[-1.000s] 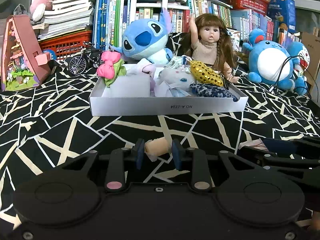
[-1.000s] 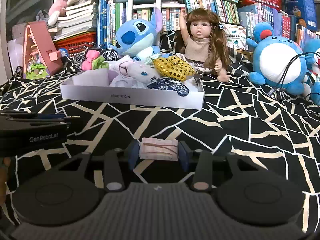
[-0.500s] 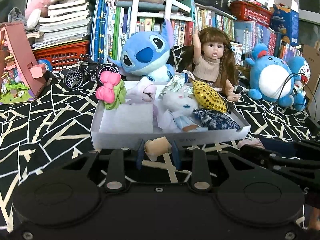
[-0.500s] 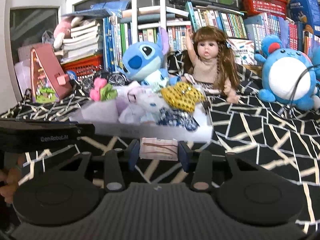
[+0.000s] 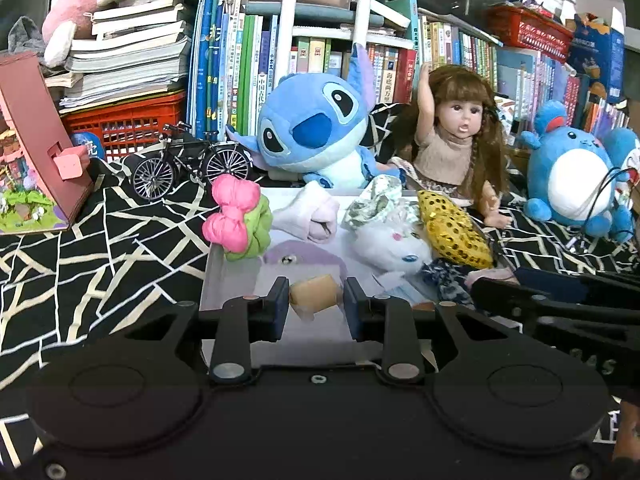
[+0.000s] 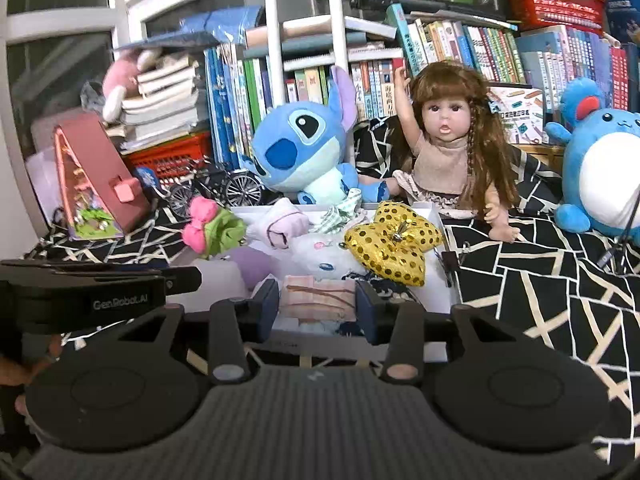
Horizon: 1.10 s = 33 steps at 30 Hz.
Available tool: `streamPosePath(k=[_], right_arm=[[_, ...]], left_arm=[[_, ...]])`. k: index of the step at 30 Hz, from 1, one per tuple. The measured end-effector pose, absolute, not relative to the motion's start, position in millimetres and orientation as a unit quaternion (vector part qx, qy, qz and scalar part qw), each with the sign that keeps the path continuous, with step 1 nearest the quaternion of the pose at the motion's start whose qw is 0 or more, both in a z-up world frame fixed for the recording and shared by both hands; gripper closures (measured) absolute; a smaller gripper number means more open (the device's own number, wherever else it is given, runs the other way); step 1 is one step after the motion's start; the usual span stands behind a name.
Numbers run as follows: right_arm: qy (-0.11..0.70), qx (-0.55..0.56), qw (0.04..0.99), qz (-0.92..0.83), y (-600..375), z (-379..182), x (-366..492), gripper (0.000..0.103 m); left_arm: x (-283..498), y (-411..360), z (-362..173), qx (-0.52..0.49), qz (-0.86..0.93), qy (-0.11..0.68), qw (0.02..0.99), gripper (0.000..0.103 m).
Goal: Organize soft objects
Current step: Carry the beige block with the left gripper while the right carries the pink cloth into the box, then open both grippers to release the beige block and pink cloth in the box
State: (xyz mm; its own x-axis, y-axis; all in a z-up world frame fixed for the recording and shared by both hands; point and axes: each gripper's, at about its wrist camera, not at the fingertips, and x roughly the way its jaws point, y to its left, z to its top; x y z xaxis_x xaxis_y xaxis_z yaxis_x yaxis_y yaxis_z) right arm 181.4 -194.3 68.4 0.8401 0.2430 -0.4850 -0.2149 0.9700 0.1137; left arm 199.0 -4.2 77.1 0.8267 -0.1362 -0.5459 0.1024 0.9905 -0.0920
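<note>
My left gripper (image 5: 316, 306) is shut on a small tan soft roll (image 5: 314, 291) and holds it over the white box's (image 5: 228, 280) near left part. My right gripper (image 6: 318, 306) is shut on a pink striped folded cloth (image 6: 318, 298) above the white box's (image 6: 438, 304) near edge. In the box lie a pink and green bow (image 5: 236, 218), a rolled pale sock (image 5: 308, 214), a white plush (image 5: 390, 246), a gold sequin bow (image 6: 394, 242) and a purple plush (image 5: 304, 258).
A blue Stitch plush (image 5: 316, 132), a doll (image 5: 456, 148) and a blue round plush (image 5: 572, 176) sit behind the box on the black patterned cloth (image 5: 100, 236). A toy bicycle (image 5: 188, 164), a pink toy house (image 5: 36, 152) and bookshelves stand further back.
Both grippers have risen and moved forward with their soft items, from over the cloth in front of the box to above the box itself.
</note>
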Motion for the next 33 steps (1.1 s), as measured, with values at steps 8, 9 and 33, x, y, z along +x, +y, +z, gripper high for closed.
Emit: streamPosePath(k=[8, 9, 33], right_arm=[[0.285, 0.017, 0.951, 0.118, -178.0, 55.2, 214.7, 0.056], [0.289, 0.016, 0.95, 0.117, -177.1, 54.0, 217.6, 0.056], [0.361, 0.092, 0.917, 0.14, -193.2, 46.1, 273.9, 0.056]], left_arm=[[230.0, -5.9, 66.3, -0.025, -0.051, 0.302, 0.952, 0.075], [233.1, -5.4, 64.5, -0.027, -0.051, 0.306, 0.95, 0.075], [305.3, -10.3, 62.2, -0.028, -0.07, 0.342, 0.937, 0.075]])
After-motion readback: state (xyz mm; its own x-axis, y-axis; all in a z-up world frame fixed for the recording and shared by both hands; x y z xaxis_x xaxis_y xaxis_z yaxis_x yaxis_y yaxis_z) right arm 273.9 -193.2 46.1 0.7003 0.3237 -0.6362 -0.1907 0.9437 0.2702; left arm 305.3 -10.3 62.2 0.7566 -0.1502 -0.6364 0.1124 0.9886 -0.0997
